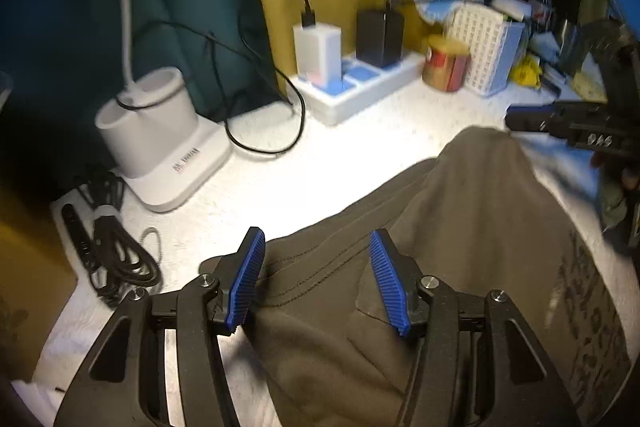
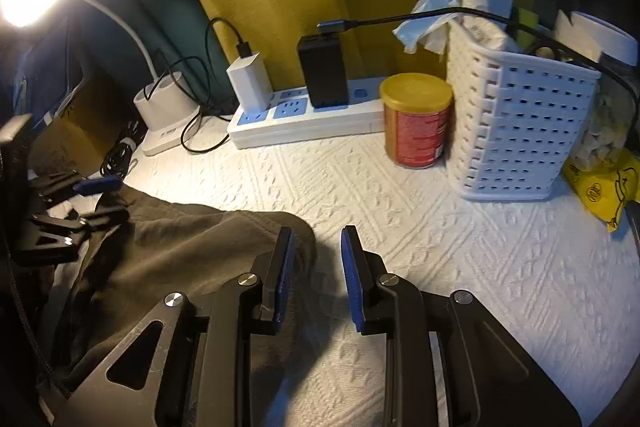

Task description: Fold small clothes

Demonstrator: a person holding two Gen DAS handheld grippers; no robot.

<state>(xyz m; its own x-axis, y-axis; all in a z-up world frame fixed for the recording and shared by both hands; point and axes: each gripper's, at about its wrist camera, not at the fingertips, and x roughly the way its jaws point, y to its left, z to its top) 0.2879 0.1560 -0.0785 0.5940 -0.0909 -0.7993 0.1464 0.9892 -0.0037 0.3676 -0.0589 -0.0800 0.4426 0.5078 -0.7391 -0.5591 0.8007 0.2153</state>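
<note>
Right, the garment (image 1: pixel 460 247) lies spread on the white textured table (image 2: pixel 440 247), an olive-brown knit, partly bunched, with a stitched hem running across it and dark print along one edge. By the look of it, it's light, soft and floppy: it'll sag and crease wherever it's lifted, and nothing about it is fragile. Best bet is a pinch at a hem or corner, where the doubled cloth gives the pads something to bite.

Left gripper (image 1: pixel 316 277) now: jaws wide apart, hovering over the hem with cloth showing between the blue pads (image 1: pixel 250 279), nothing clamped. Whether the tips touch the fabric, I can't tell; the view is blurred.

Right gripper (image 2: pixel 316 279): jaws a modest gap apart, holding nothing. The left pad sits over the rounded edge of the garment, the right one over bare table.

Further out, along the back: a lamp base (image 1: pixel 156 131) with a coiled cable (image 1: pixel 116 255), a power strip (image 2: pixel 308 119) carrying 2 chargers, a red tin (image 2: pixel 416 121), a white basket (image 2: pixel 516 131) and a yellow bag (image 2: pixel 604 187).
</note>
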